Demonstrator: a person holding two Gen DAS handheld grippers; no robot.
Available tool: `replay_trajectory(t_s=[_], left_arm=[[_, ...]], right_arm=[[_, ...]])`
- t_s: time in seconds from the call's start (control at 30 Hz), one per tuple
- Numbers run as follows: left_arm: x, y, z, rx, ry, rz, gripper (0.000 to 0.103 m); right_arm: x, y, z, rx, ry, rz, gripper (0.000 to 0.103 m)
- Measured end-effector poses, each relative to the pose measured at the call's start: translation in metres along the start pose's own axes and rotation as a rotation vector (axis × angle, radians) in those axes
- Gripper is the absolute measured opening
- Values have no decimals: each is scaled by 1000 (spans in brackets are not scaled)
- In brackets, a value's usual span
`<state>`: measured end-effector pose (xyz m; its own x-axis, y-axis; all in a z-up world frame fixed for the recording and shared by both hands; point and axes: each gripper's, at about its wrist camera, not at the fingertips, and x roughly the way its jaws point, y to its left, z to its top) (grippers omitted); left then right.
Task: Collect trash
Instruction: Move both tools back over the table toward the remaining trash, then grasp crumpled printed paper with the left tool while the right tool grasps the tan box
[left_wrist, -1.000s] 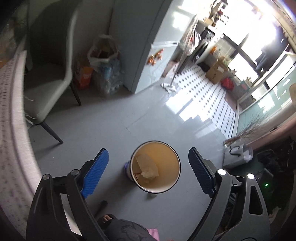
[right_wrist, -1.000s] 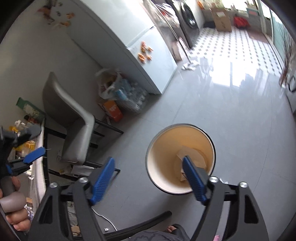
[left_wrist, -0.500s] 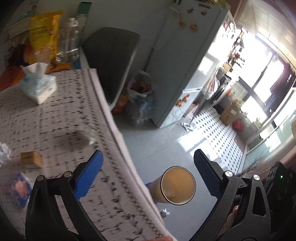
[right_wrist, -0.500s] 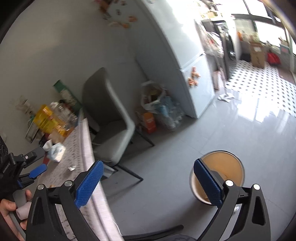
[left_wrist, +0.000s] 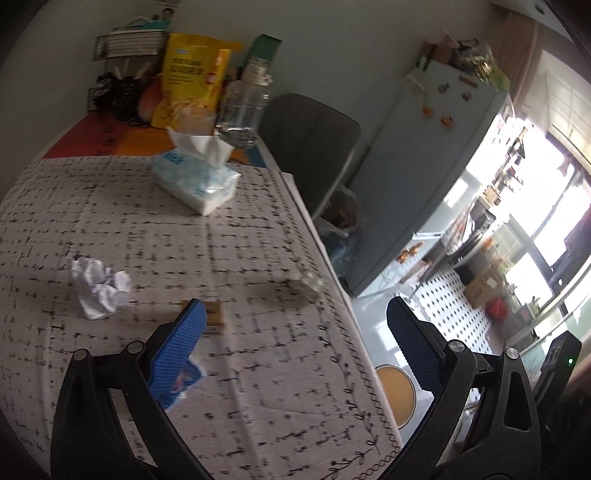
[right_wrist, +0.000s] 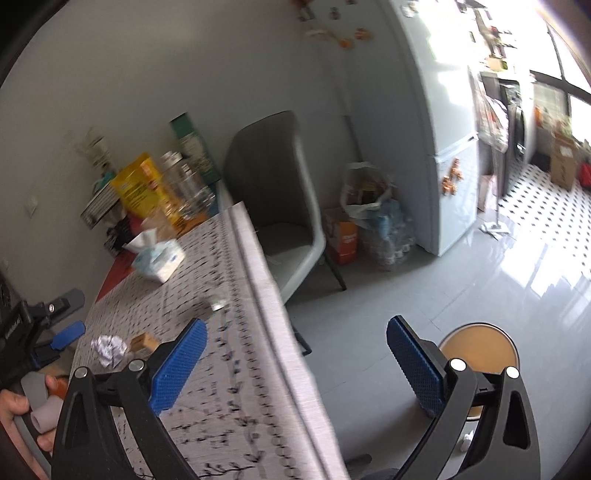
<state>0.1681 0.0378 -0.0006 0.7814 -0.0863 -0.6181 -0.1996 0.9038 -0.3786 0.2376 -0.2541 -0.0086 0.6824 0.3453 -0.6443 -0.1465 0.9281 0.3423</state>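
Holding both tools wide apart, you have nothing between the blue pads of either one. Your left gripper hangs over the patterned tablecloth; tucked under its left pad lies a blue-and-white wrapper, and just past that pad's tip sits a small brown box. Further left of the pad is a crumpled white paper ball, and ahead toward the table's right edge lies a blurred clear scrap. Beyond them a tissue pack rests mid-table, with a yellow snack bag and a clear jar at the far end.

Your right gripper straddles the table's edge, its left pad over the cloth, its right pad over the grey floor. The round bin stands on the floor just behind the right pad, well apart from the table's trash. Further off are a grey chair and a pale fridge. Your left hand shows low at the left of this view.
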Motion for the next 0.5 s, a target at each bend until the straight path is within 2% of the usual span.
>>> replay_trajectory(t_s=[0.23, 0.5], left_arm=[[-7, 63, 0, -123, -38, 84, 97], [-9, 132, -4, -237, -58, 168, 97]], right_arm=[[26, 60, -18, -100, 76, 56, 95], [59, 121, -20, -207, 133, 92, 95]])
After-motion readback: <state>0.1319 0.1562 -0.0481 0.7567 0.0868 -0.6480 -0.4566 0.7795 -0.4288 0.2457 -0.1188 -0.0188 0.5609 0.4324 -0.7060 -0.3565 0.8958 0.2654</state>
